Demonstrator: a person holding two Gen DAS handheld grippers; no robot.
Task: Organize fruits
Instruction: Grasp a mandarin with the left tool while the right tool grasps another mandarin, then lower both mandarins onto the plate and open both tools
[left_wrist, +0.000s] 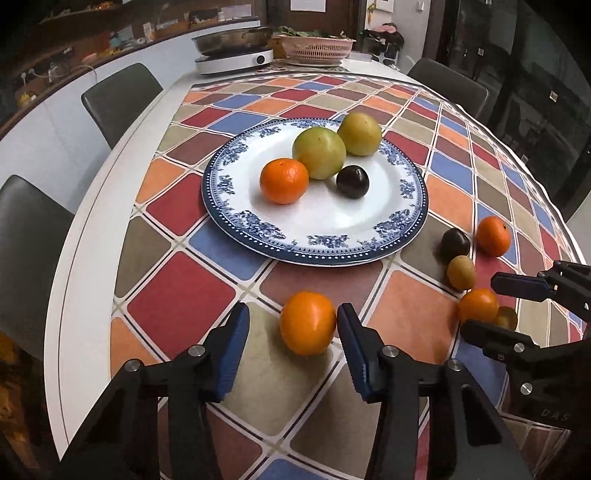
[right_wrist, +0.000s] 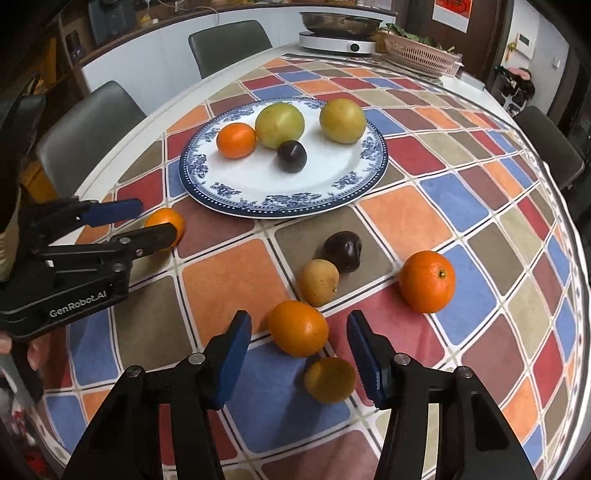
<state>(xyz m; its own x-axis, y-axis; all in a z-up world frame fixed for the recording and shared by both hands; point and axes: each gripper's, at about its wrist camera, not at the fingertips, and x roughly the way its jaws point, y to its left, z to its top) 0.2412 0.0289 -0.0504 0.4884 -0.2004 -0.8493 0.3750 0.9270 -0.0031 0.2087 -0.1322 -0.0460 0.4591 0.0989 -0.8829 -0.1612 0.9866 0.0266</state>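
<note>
1. The left hand-held gripper (left_wrist: 291, 332) stands wide around an orange (left_wrist: 307, 323) on the bench (left_wrist: 177, 295), right pad touching it, left pad apart; nothing is gripped
2. The right hand-held gripper (right_wrist: 299, 345) stands wide around another orange (right_wrist: 297, 328), neither pad touching
3. A yellow fruit (right_wrist: 330, 379) lies just beside that orange, crowding the right pad
4. The plate (left_wrist: 314, 251) lies ahead, path clear

A pink basket (left_wrist: 318, 50) sits beside an induction cooker (left_wrist: 234, 61) bearing a steel pan (left_wrist: 231, 38). Grey chairs (left_wrist: 120, 98) line the chequered worktop (left_wrist: 177, 295).
</note>
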